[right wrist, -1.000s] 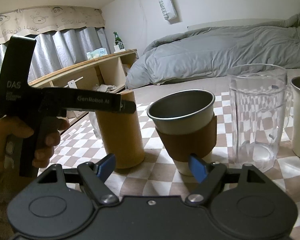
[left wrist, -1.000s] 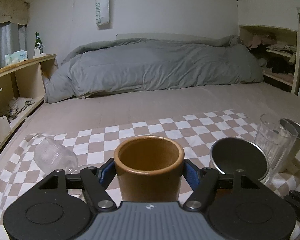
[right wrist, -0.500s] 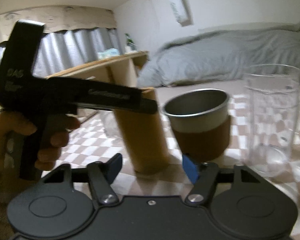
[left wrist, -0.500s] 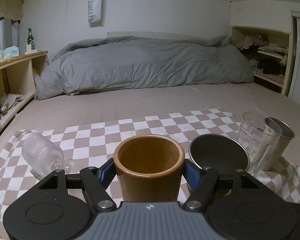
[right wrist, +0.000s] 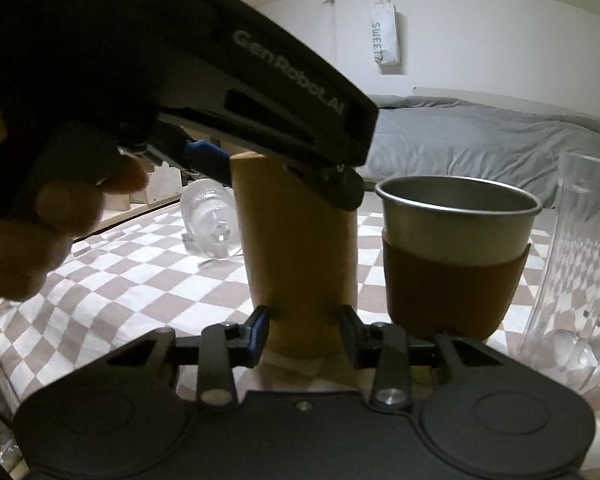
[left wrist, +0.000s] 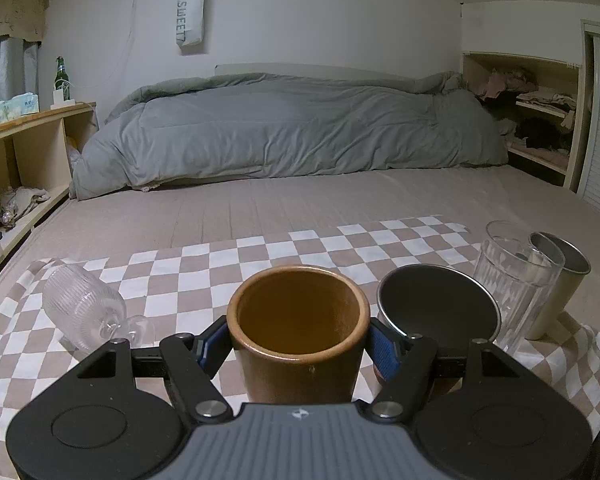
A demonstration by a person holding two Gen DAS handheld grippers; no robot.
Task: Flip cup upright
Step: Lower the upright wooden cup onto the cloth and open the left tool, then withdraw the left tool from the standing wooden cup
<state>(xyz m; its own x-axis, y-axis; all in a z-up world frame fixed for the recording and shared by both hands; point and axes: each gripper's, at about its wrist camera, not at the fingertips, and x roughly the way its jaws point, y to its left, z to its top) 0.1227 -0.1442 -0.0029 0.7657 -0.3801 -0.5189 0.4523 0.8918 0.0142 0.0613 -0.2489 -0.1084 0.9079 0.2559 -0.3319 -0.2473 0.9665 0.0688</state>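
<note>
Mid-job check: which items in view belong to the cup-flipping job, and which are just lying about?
In the job:
brown cup, upright, in left gripper
ribbed glass, on its side
right gripper, around the brown cup's base

Lying about:
sleeved steel cup
clear tumbler
steel tumbler
checked cloth

From the left wrist we look slightly down, close behind the brown cup (left wrist: 298, 330), facing the bed (left wrist: 292, 136). From the right wrist we sit low beside it, sharing cup (right wrist: 296, 256) and steel cup (right wrist: 456, 248).
</note>
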